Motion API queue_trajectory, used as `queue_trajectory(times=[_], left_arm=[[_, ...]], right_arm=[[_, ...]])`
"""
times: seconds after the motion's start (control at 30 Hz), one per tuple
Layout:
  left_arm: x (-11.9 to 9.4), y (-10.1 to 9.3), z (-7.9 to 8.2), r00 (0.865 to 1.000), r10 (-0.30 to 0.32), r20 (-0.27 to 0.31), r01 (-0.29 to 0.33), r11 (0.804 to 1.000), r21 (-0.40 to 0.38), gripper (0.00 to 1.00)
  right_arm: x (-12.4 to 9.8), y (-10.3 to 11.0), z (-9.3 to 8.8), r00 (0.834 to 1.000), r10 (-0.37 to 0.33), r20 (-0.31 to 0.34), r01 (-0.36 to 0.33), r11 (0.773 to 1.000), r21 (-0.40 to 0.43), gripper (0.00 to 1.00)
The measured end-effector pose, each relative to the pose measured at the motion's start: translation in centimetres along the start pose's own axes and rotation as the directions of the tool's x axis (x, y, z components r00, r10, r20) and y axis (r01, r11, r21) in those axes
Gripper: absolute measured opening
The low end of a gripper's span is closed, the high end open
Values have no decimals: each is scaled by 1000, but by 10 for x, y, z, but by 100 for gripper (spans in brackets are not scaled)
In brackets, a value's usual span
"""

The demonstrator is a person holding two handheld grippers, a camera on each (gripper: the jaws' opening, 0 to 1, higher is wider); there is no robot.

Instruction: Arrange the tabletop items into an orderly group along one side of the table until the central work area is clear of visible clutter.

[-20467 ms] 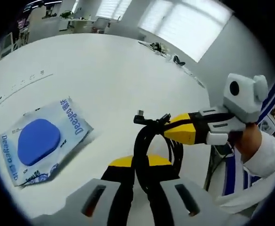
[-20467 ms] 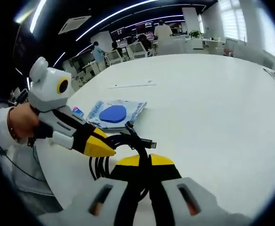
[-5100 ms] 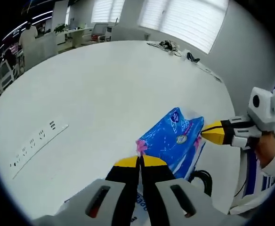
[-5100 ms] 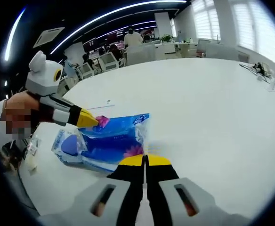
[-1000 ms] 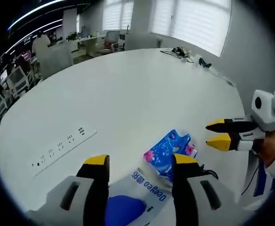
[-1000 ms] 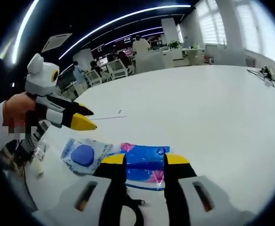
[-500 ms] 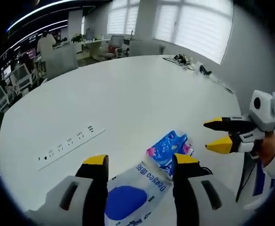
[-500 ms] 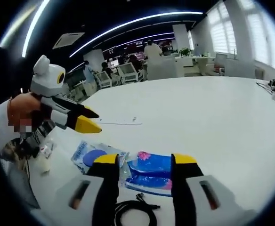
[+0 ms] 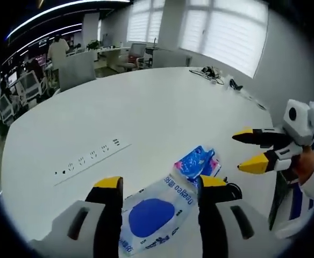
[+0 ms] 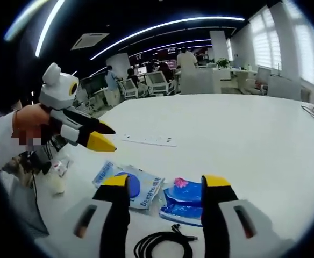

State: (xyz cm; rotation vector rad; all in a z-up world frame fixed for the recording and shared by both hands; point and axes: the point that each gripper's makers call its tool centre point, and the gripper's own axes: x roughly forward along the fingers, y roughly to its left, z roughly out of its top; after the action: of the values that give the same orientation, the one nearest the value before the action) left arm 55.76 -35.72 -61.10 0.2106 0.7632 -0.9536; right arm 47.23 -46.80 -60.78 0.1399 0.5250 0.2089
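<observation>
Three items lie grouped near the table's edge. A clear packet with a blue oval pad [image 9: 152,214] [image 10: 131,185] sits beside a blue floral packet [image 9: 197,163] [image 10: 185,202]. A coiled black cable [image 10: 159,244] lies in front of them, and the cable's loop [image 9: 233,191] shows past my left jaw. My left gripper [image 9: 159,185] hovers open above the pad packet, holding nothing. My right gripper [image 10: 166,184] is open too, raised over the packets. Each gripper appears in the other's view: the right gripper [image 9: 251,150] open, the left gripper [image 10: 106,137] open.
The white round table [image 9: 146,102] stretches wide beyond the items, with a flush socket strip [image 9: 92,157] [image 10: 149,140] set in it. Cables and small things [image 9: 213,72] lie at its far edge. Office chairs, desks and people stand in the background.
Both grippers have pulled back and risen from the packets, staying open. The items lie as before; the cable now shows whole in the right gripper view.
</observation>
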Motion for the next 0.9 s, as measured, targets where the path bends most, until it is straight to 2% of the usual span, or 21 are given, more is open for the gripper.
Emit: queue_trajectory(times=[0.57, 0.9], left_arm=[[-64, 31, -32, 999, 36, 26, -35, 998, -53, 57], [-108, 52, -54, 997, 59, 45, -55, 995, -84, 58]], right_arm=[[6, 51, 10, 998, 59, -7, -60, 997, -41, 55], [14, 91, 14, 994, 105, -18, -106, 992, -72, 55]])
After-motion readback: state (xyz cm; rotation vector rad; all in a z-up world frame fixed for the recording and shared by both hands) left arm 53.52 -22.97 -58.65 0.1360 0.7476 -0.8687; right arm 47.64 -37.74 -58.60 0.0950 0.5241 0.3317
